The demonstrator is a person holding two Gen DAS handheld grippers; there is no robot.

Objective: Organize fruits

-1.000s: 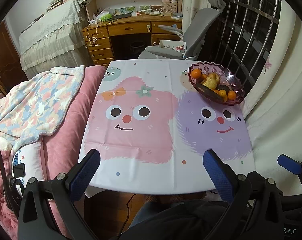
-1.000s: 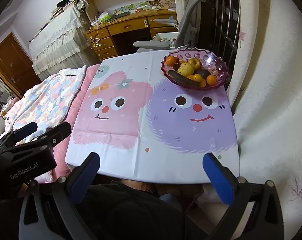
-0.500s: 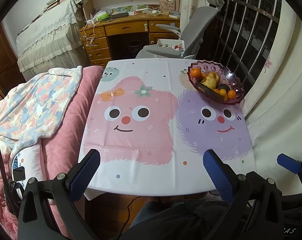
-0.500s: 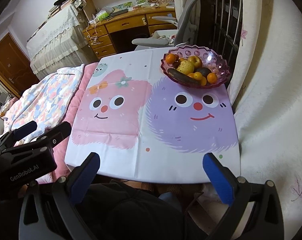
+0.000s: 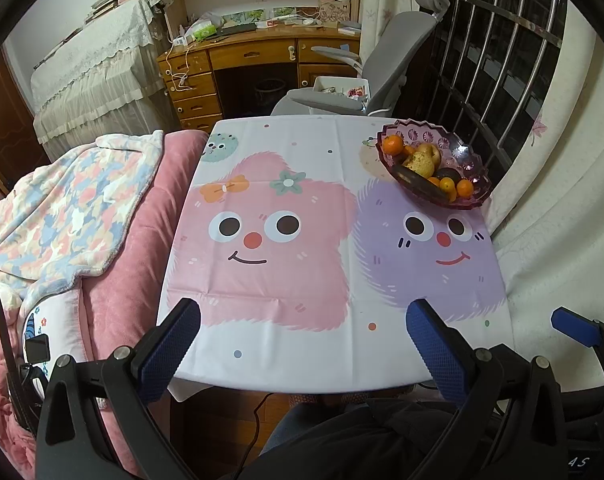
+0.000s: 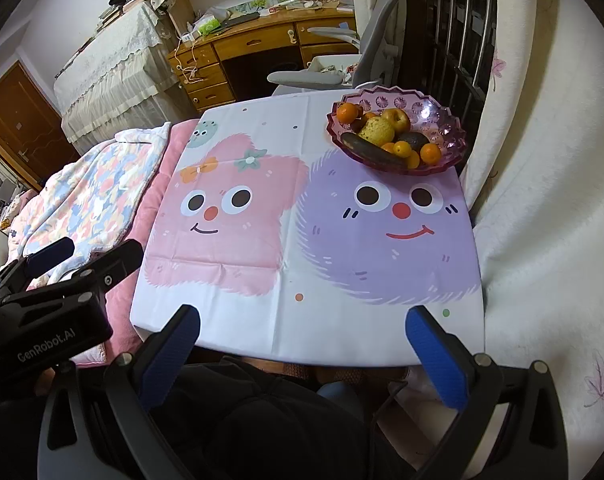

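A purple glass bowl (image 5: 467, 156) (image 6: 441, 116) stands at the far right corner of the table. It holds several oranges (image 6: 346, 113), a yellow pear (image 6: 375, 131), an apple (image 6: 397, 118), a dark cucumber (image 6: 371, 153) and a dark avocado (image 6: 413, 140). My left gripper (image 5: 302, 318) is open and empty, held above the table's near edge. My right gripper (image 6: 302, 324) is open and empty, also at the near edge, well short of the bowl.
The table (image 5: 302, 364) has a cloth with a pink and a purple cartoon face. A bed with a pink quilt (image 5: 118, 240) borders its left side. A grey office chair (image 5: 365, 80) and a wooden desk (image 5: 262, 52) stand behind. A white curtain (image 6: 541, 200) hangs on the right.
Both grippers have drifted slightly, so the table and bowl shift a little in view. Both stay open and empty. The fruit has not moved.
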